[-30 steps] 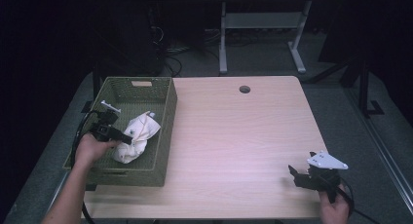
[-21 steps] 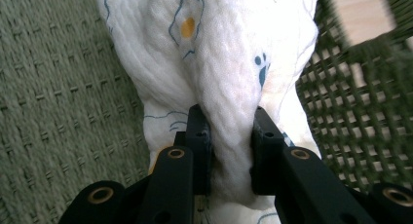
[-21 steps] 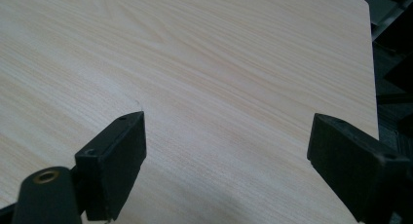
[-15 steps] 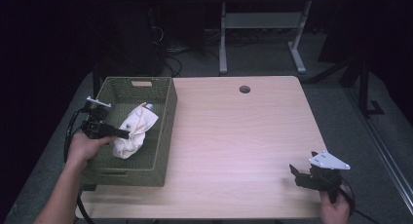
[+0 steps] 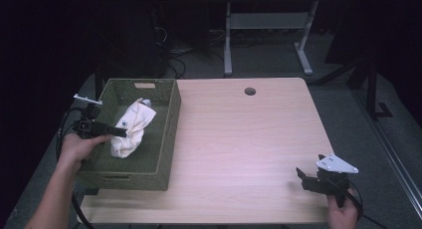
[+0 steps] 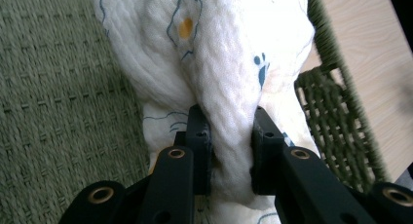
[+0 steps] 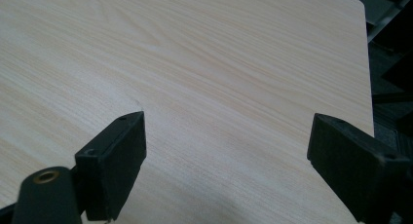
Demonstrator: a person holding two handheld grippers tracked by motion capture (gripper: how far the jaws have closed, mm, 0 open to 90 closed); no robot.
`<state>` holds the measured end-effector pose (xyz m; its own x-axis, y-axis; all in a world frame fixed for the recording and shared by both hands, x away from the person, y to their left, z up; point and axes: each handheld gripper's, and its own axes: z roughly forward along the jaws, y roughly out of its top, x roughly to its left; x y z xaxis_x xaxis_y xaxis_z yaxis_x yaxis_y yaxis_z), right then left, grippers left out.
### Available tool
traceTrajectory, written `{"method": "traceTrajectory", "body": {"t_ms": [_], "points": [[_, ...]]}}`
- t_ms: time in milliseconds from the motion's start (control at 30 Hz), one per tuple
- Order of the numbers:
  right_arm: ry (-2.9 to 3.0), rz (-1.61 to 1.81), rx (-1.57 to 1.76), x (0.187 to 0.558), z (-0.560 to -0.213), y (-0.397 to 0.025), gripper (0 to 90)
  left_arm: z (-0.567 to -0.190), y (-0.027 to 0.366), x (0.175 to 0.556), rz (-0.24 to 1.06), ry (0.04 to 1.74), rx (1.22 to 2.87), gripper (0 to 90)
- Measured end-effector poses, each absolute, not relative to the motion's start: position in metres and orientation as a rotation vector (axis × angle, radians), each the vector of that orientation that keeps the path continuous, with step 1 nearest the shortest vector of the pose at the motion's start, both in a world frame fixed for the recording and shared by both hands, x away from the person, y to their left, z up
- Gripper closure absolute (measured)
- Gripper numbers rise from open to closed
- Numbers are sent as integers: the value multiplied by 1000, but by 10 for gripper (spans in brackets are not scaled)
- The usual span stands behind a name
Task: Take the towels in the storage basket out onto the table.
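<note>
Spanning most of the high view, the pale wooden surface (image 5: 249,139) carried a round cable hole (image 5: 250,91) near its far edge and a green woven basket (image 5: 166,134) at its left end. Inside the basket lay a white cloth (image 5: 132,129) printed with small blue and yellow figures, bunched up and partly raised off the basket floor, leaning toward the basket's left wall. The left tool (image 5: 119,133) reached over that left wall from the person's left hand (image 5: 79,147), and in the left gripper view the left tool (image 6: 229,136) had its two black jaws drawn close together with a thick fold of the cloth (image 6: 229,63) pinched between them, the woven basket wall (image 6: 331,117) just beside the fabric. Near the front right corner of the surface, well apart from the basket, the right tool (image 5: 300,173) was held low by the right hand (image 5: 342,214); in the right gripper view the right tool (image 7: 226,160) had its jaws spread wide with bare wood between them.
</note>
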<state>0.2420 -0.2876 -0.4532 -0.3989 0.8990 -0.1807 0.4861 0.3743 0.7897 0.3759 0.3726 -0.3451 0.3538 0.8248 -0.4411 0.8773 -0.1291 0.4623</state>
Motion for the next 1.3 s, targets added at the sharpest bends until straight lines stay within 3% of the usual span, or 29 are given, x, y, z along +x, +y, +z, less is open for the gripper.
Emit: {"method": "traceTrajectory", "body": {"t_ms": [1300], "points": [[2017, 876, 1197, 242, -453, -288, 139, -298, 365, 372, -131, 1376, 1837, 739]]}}
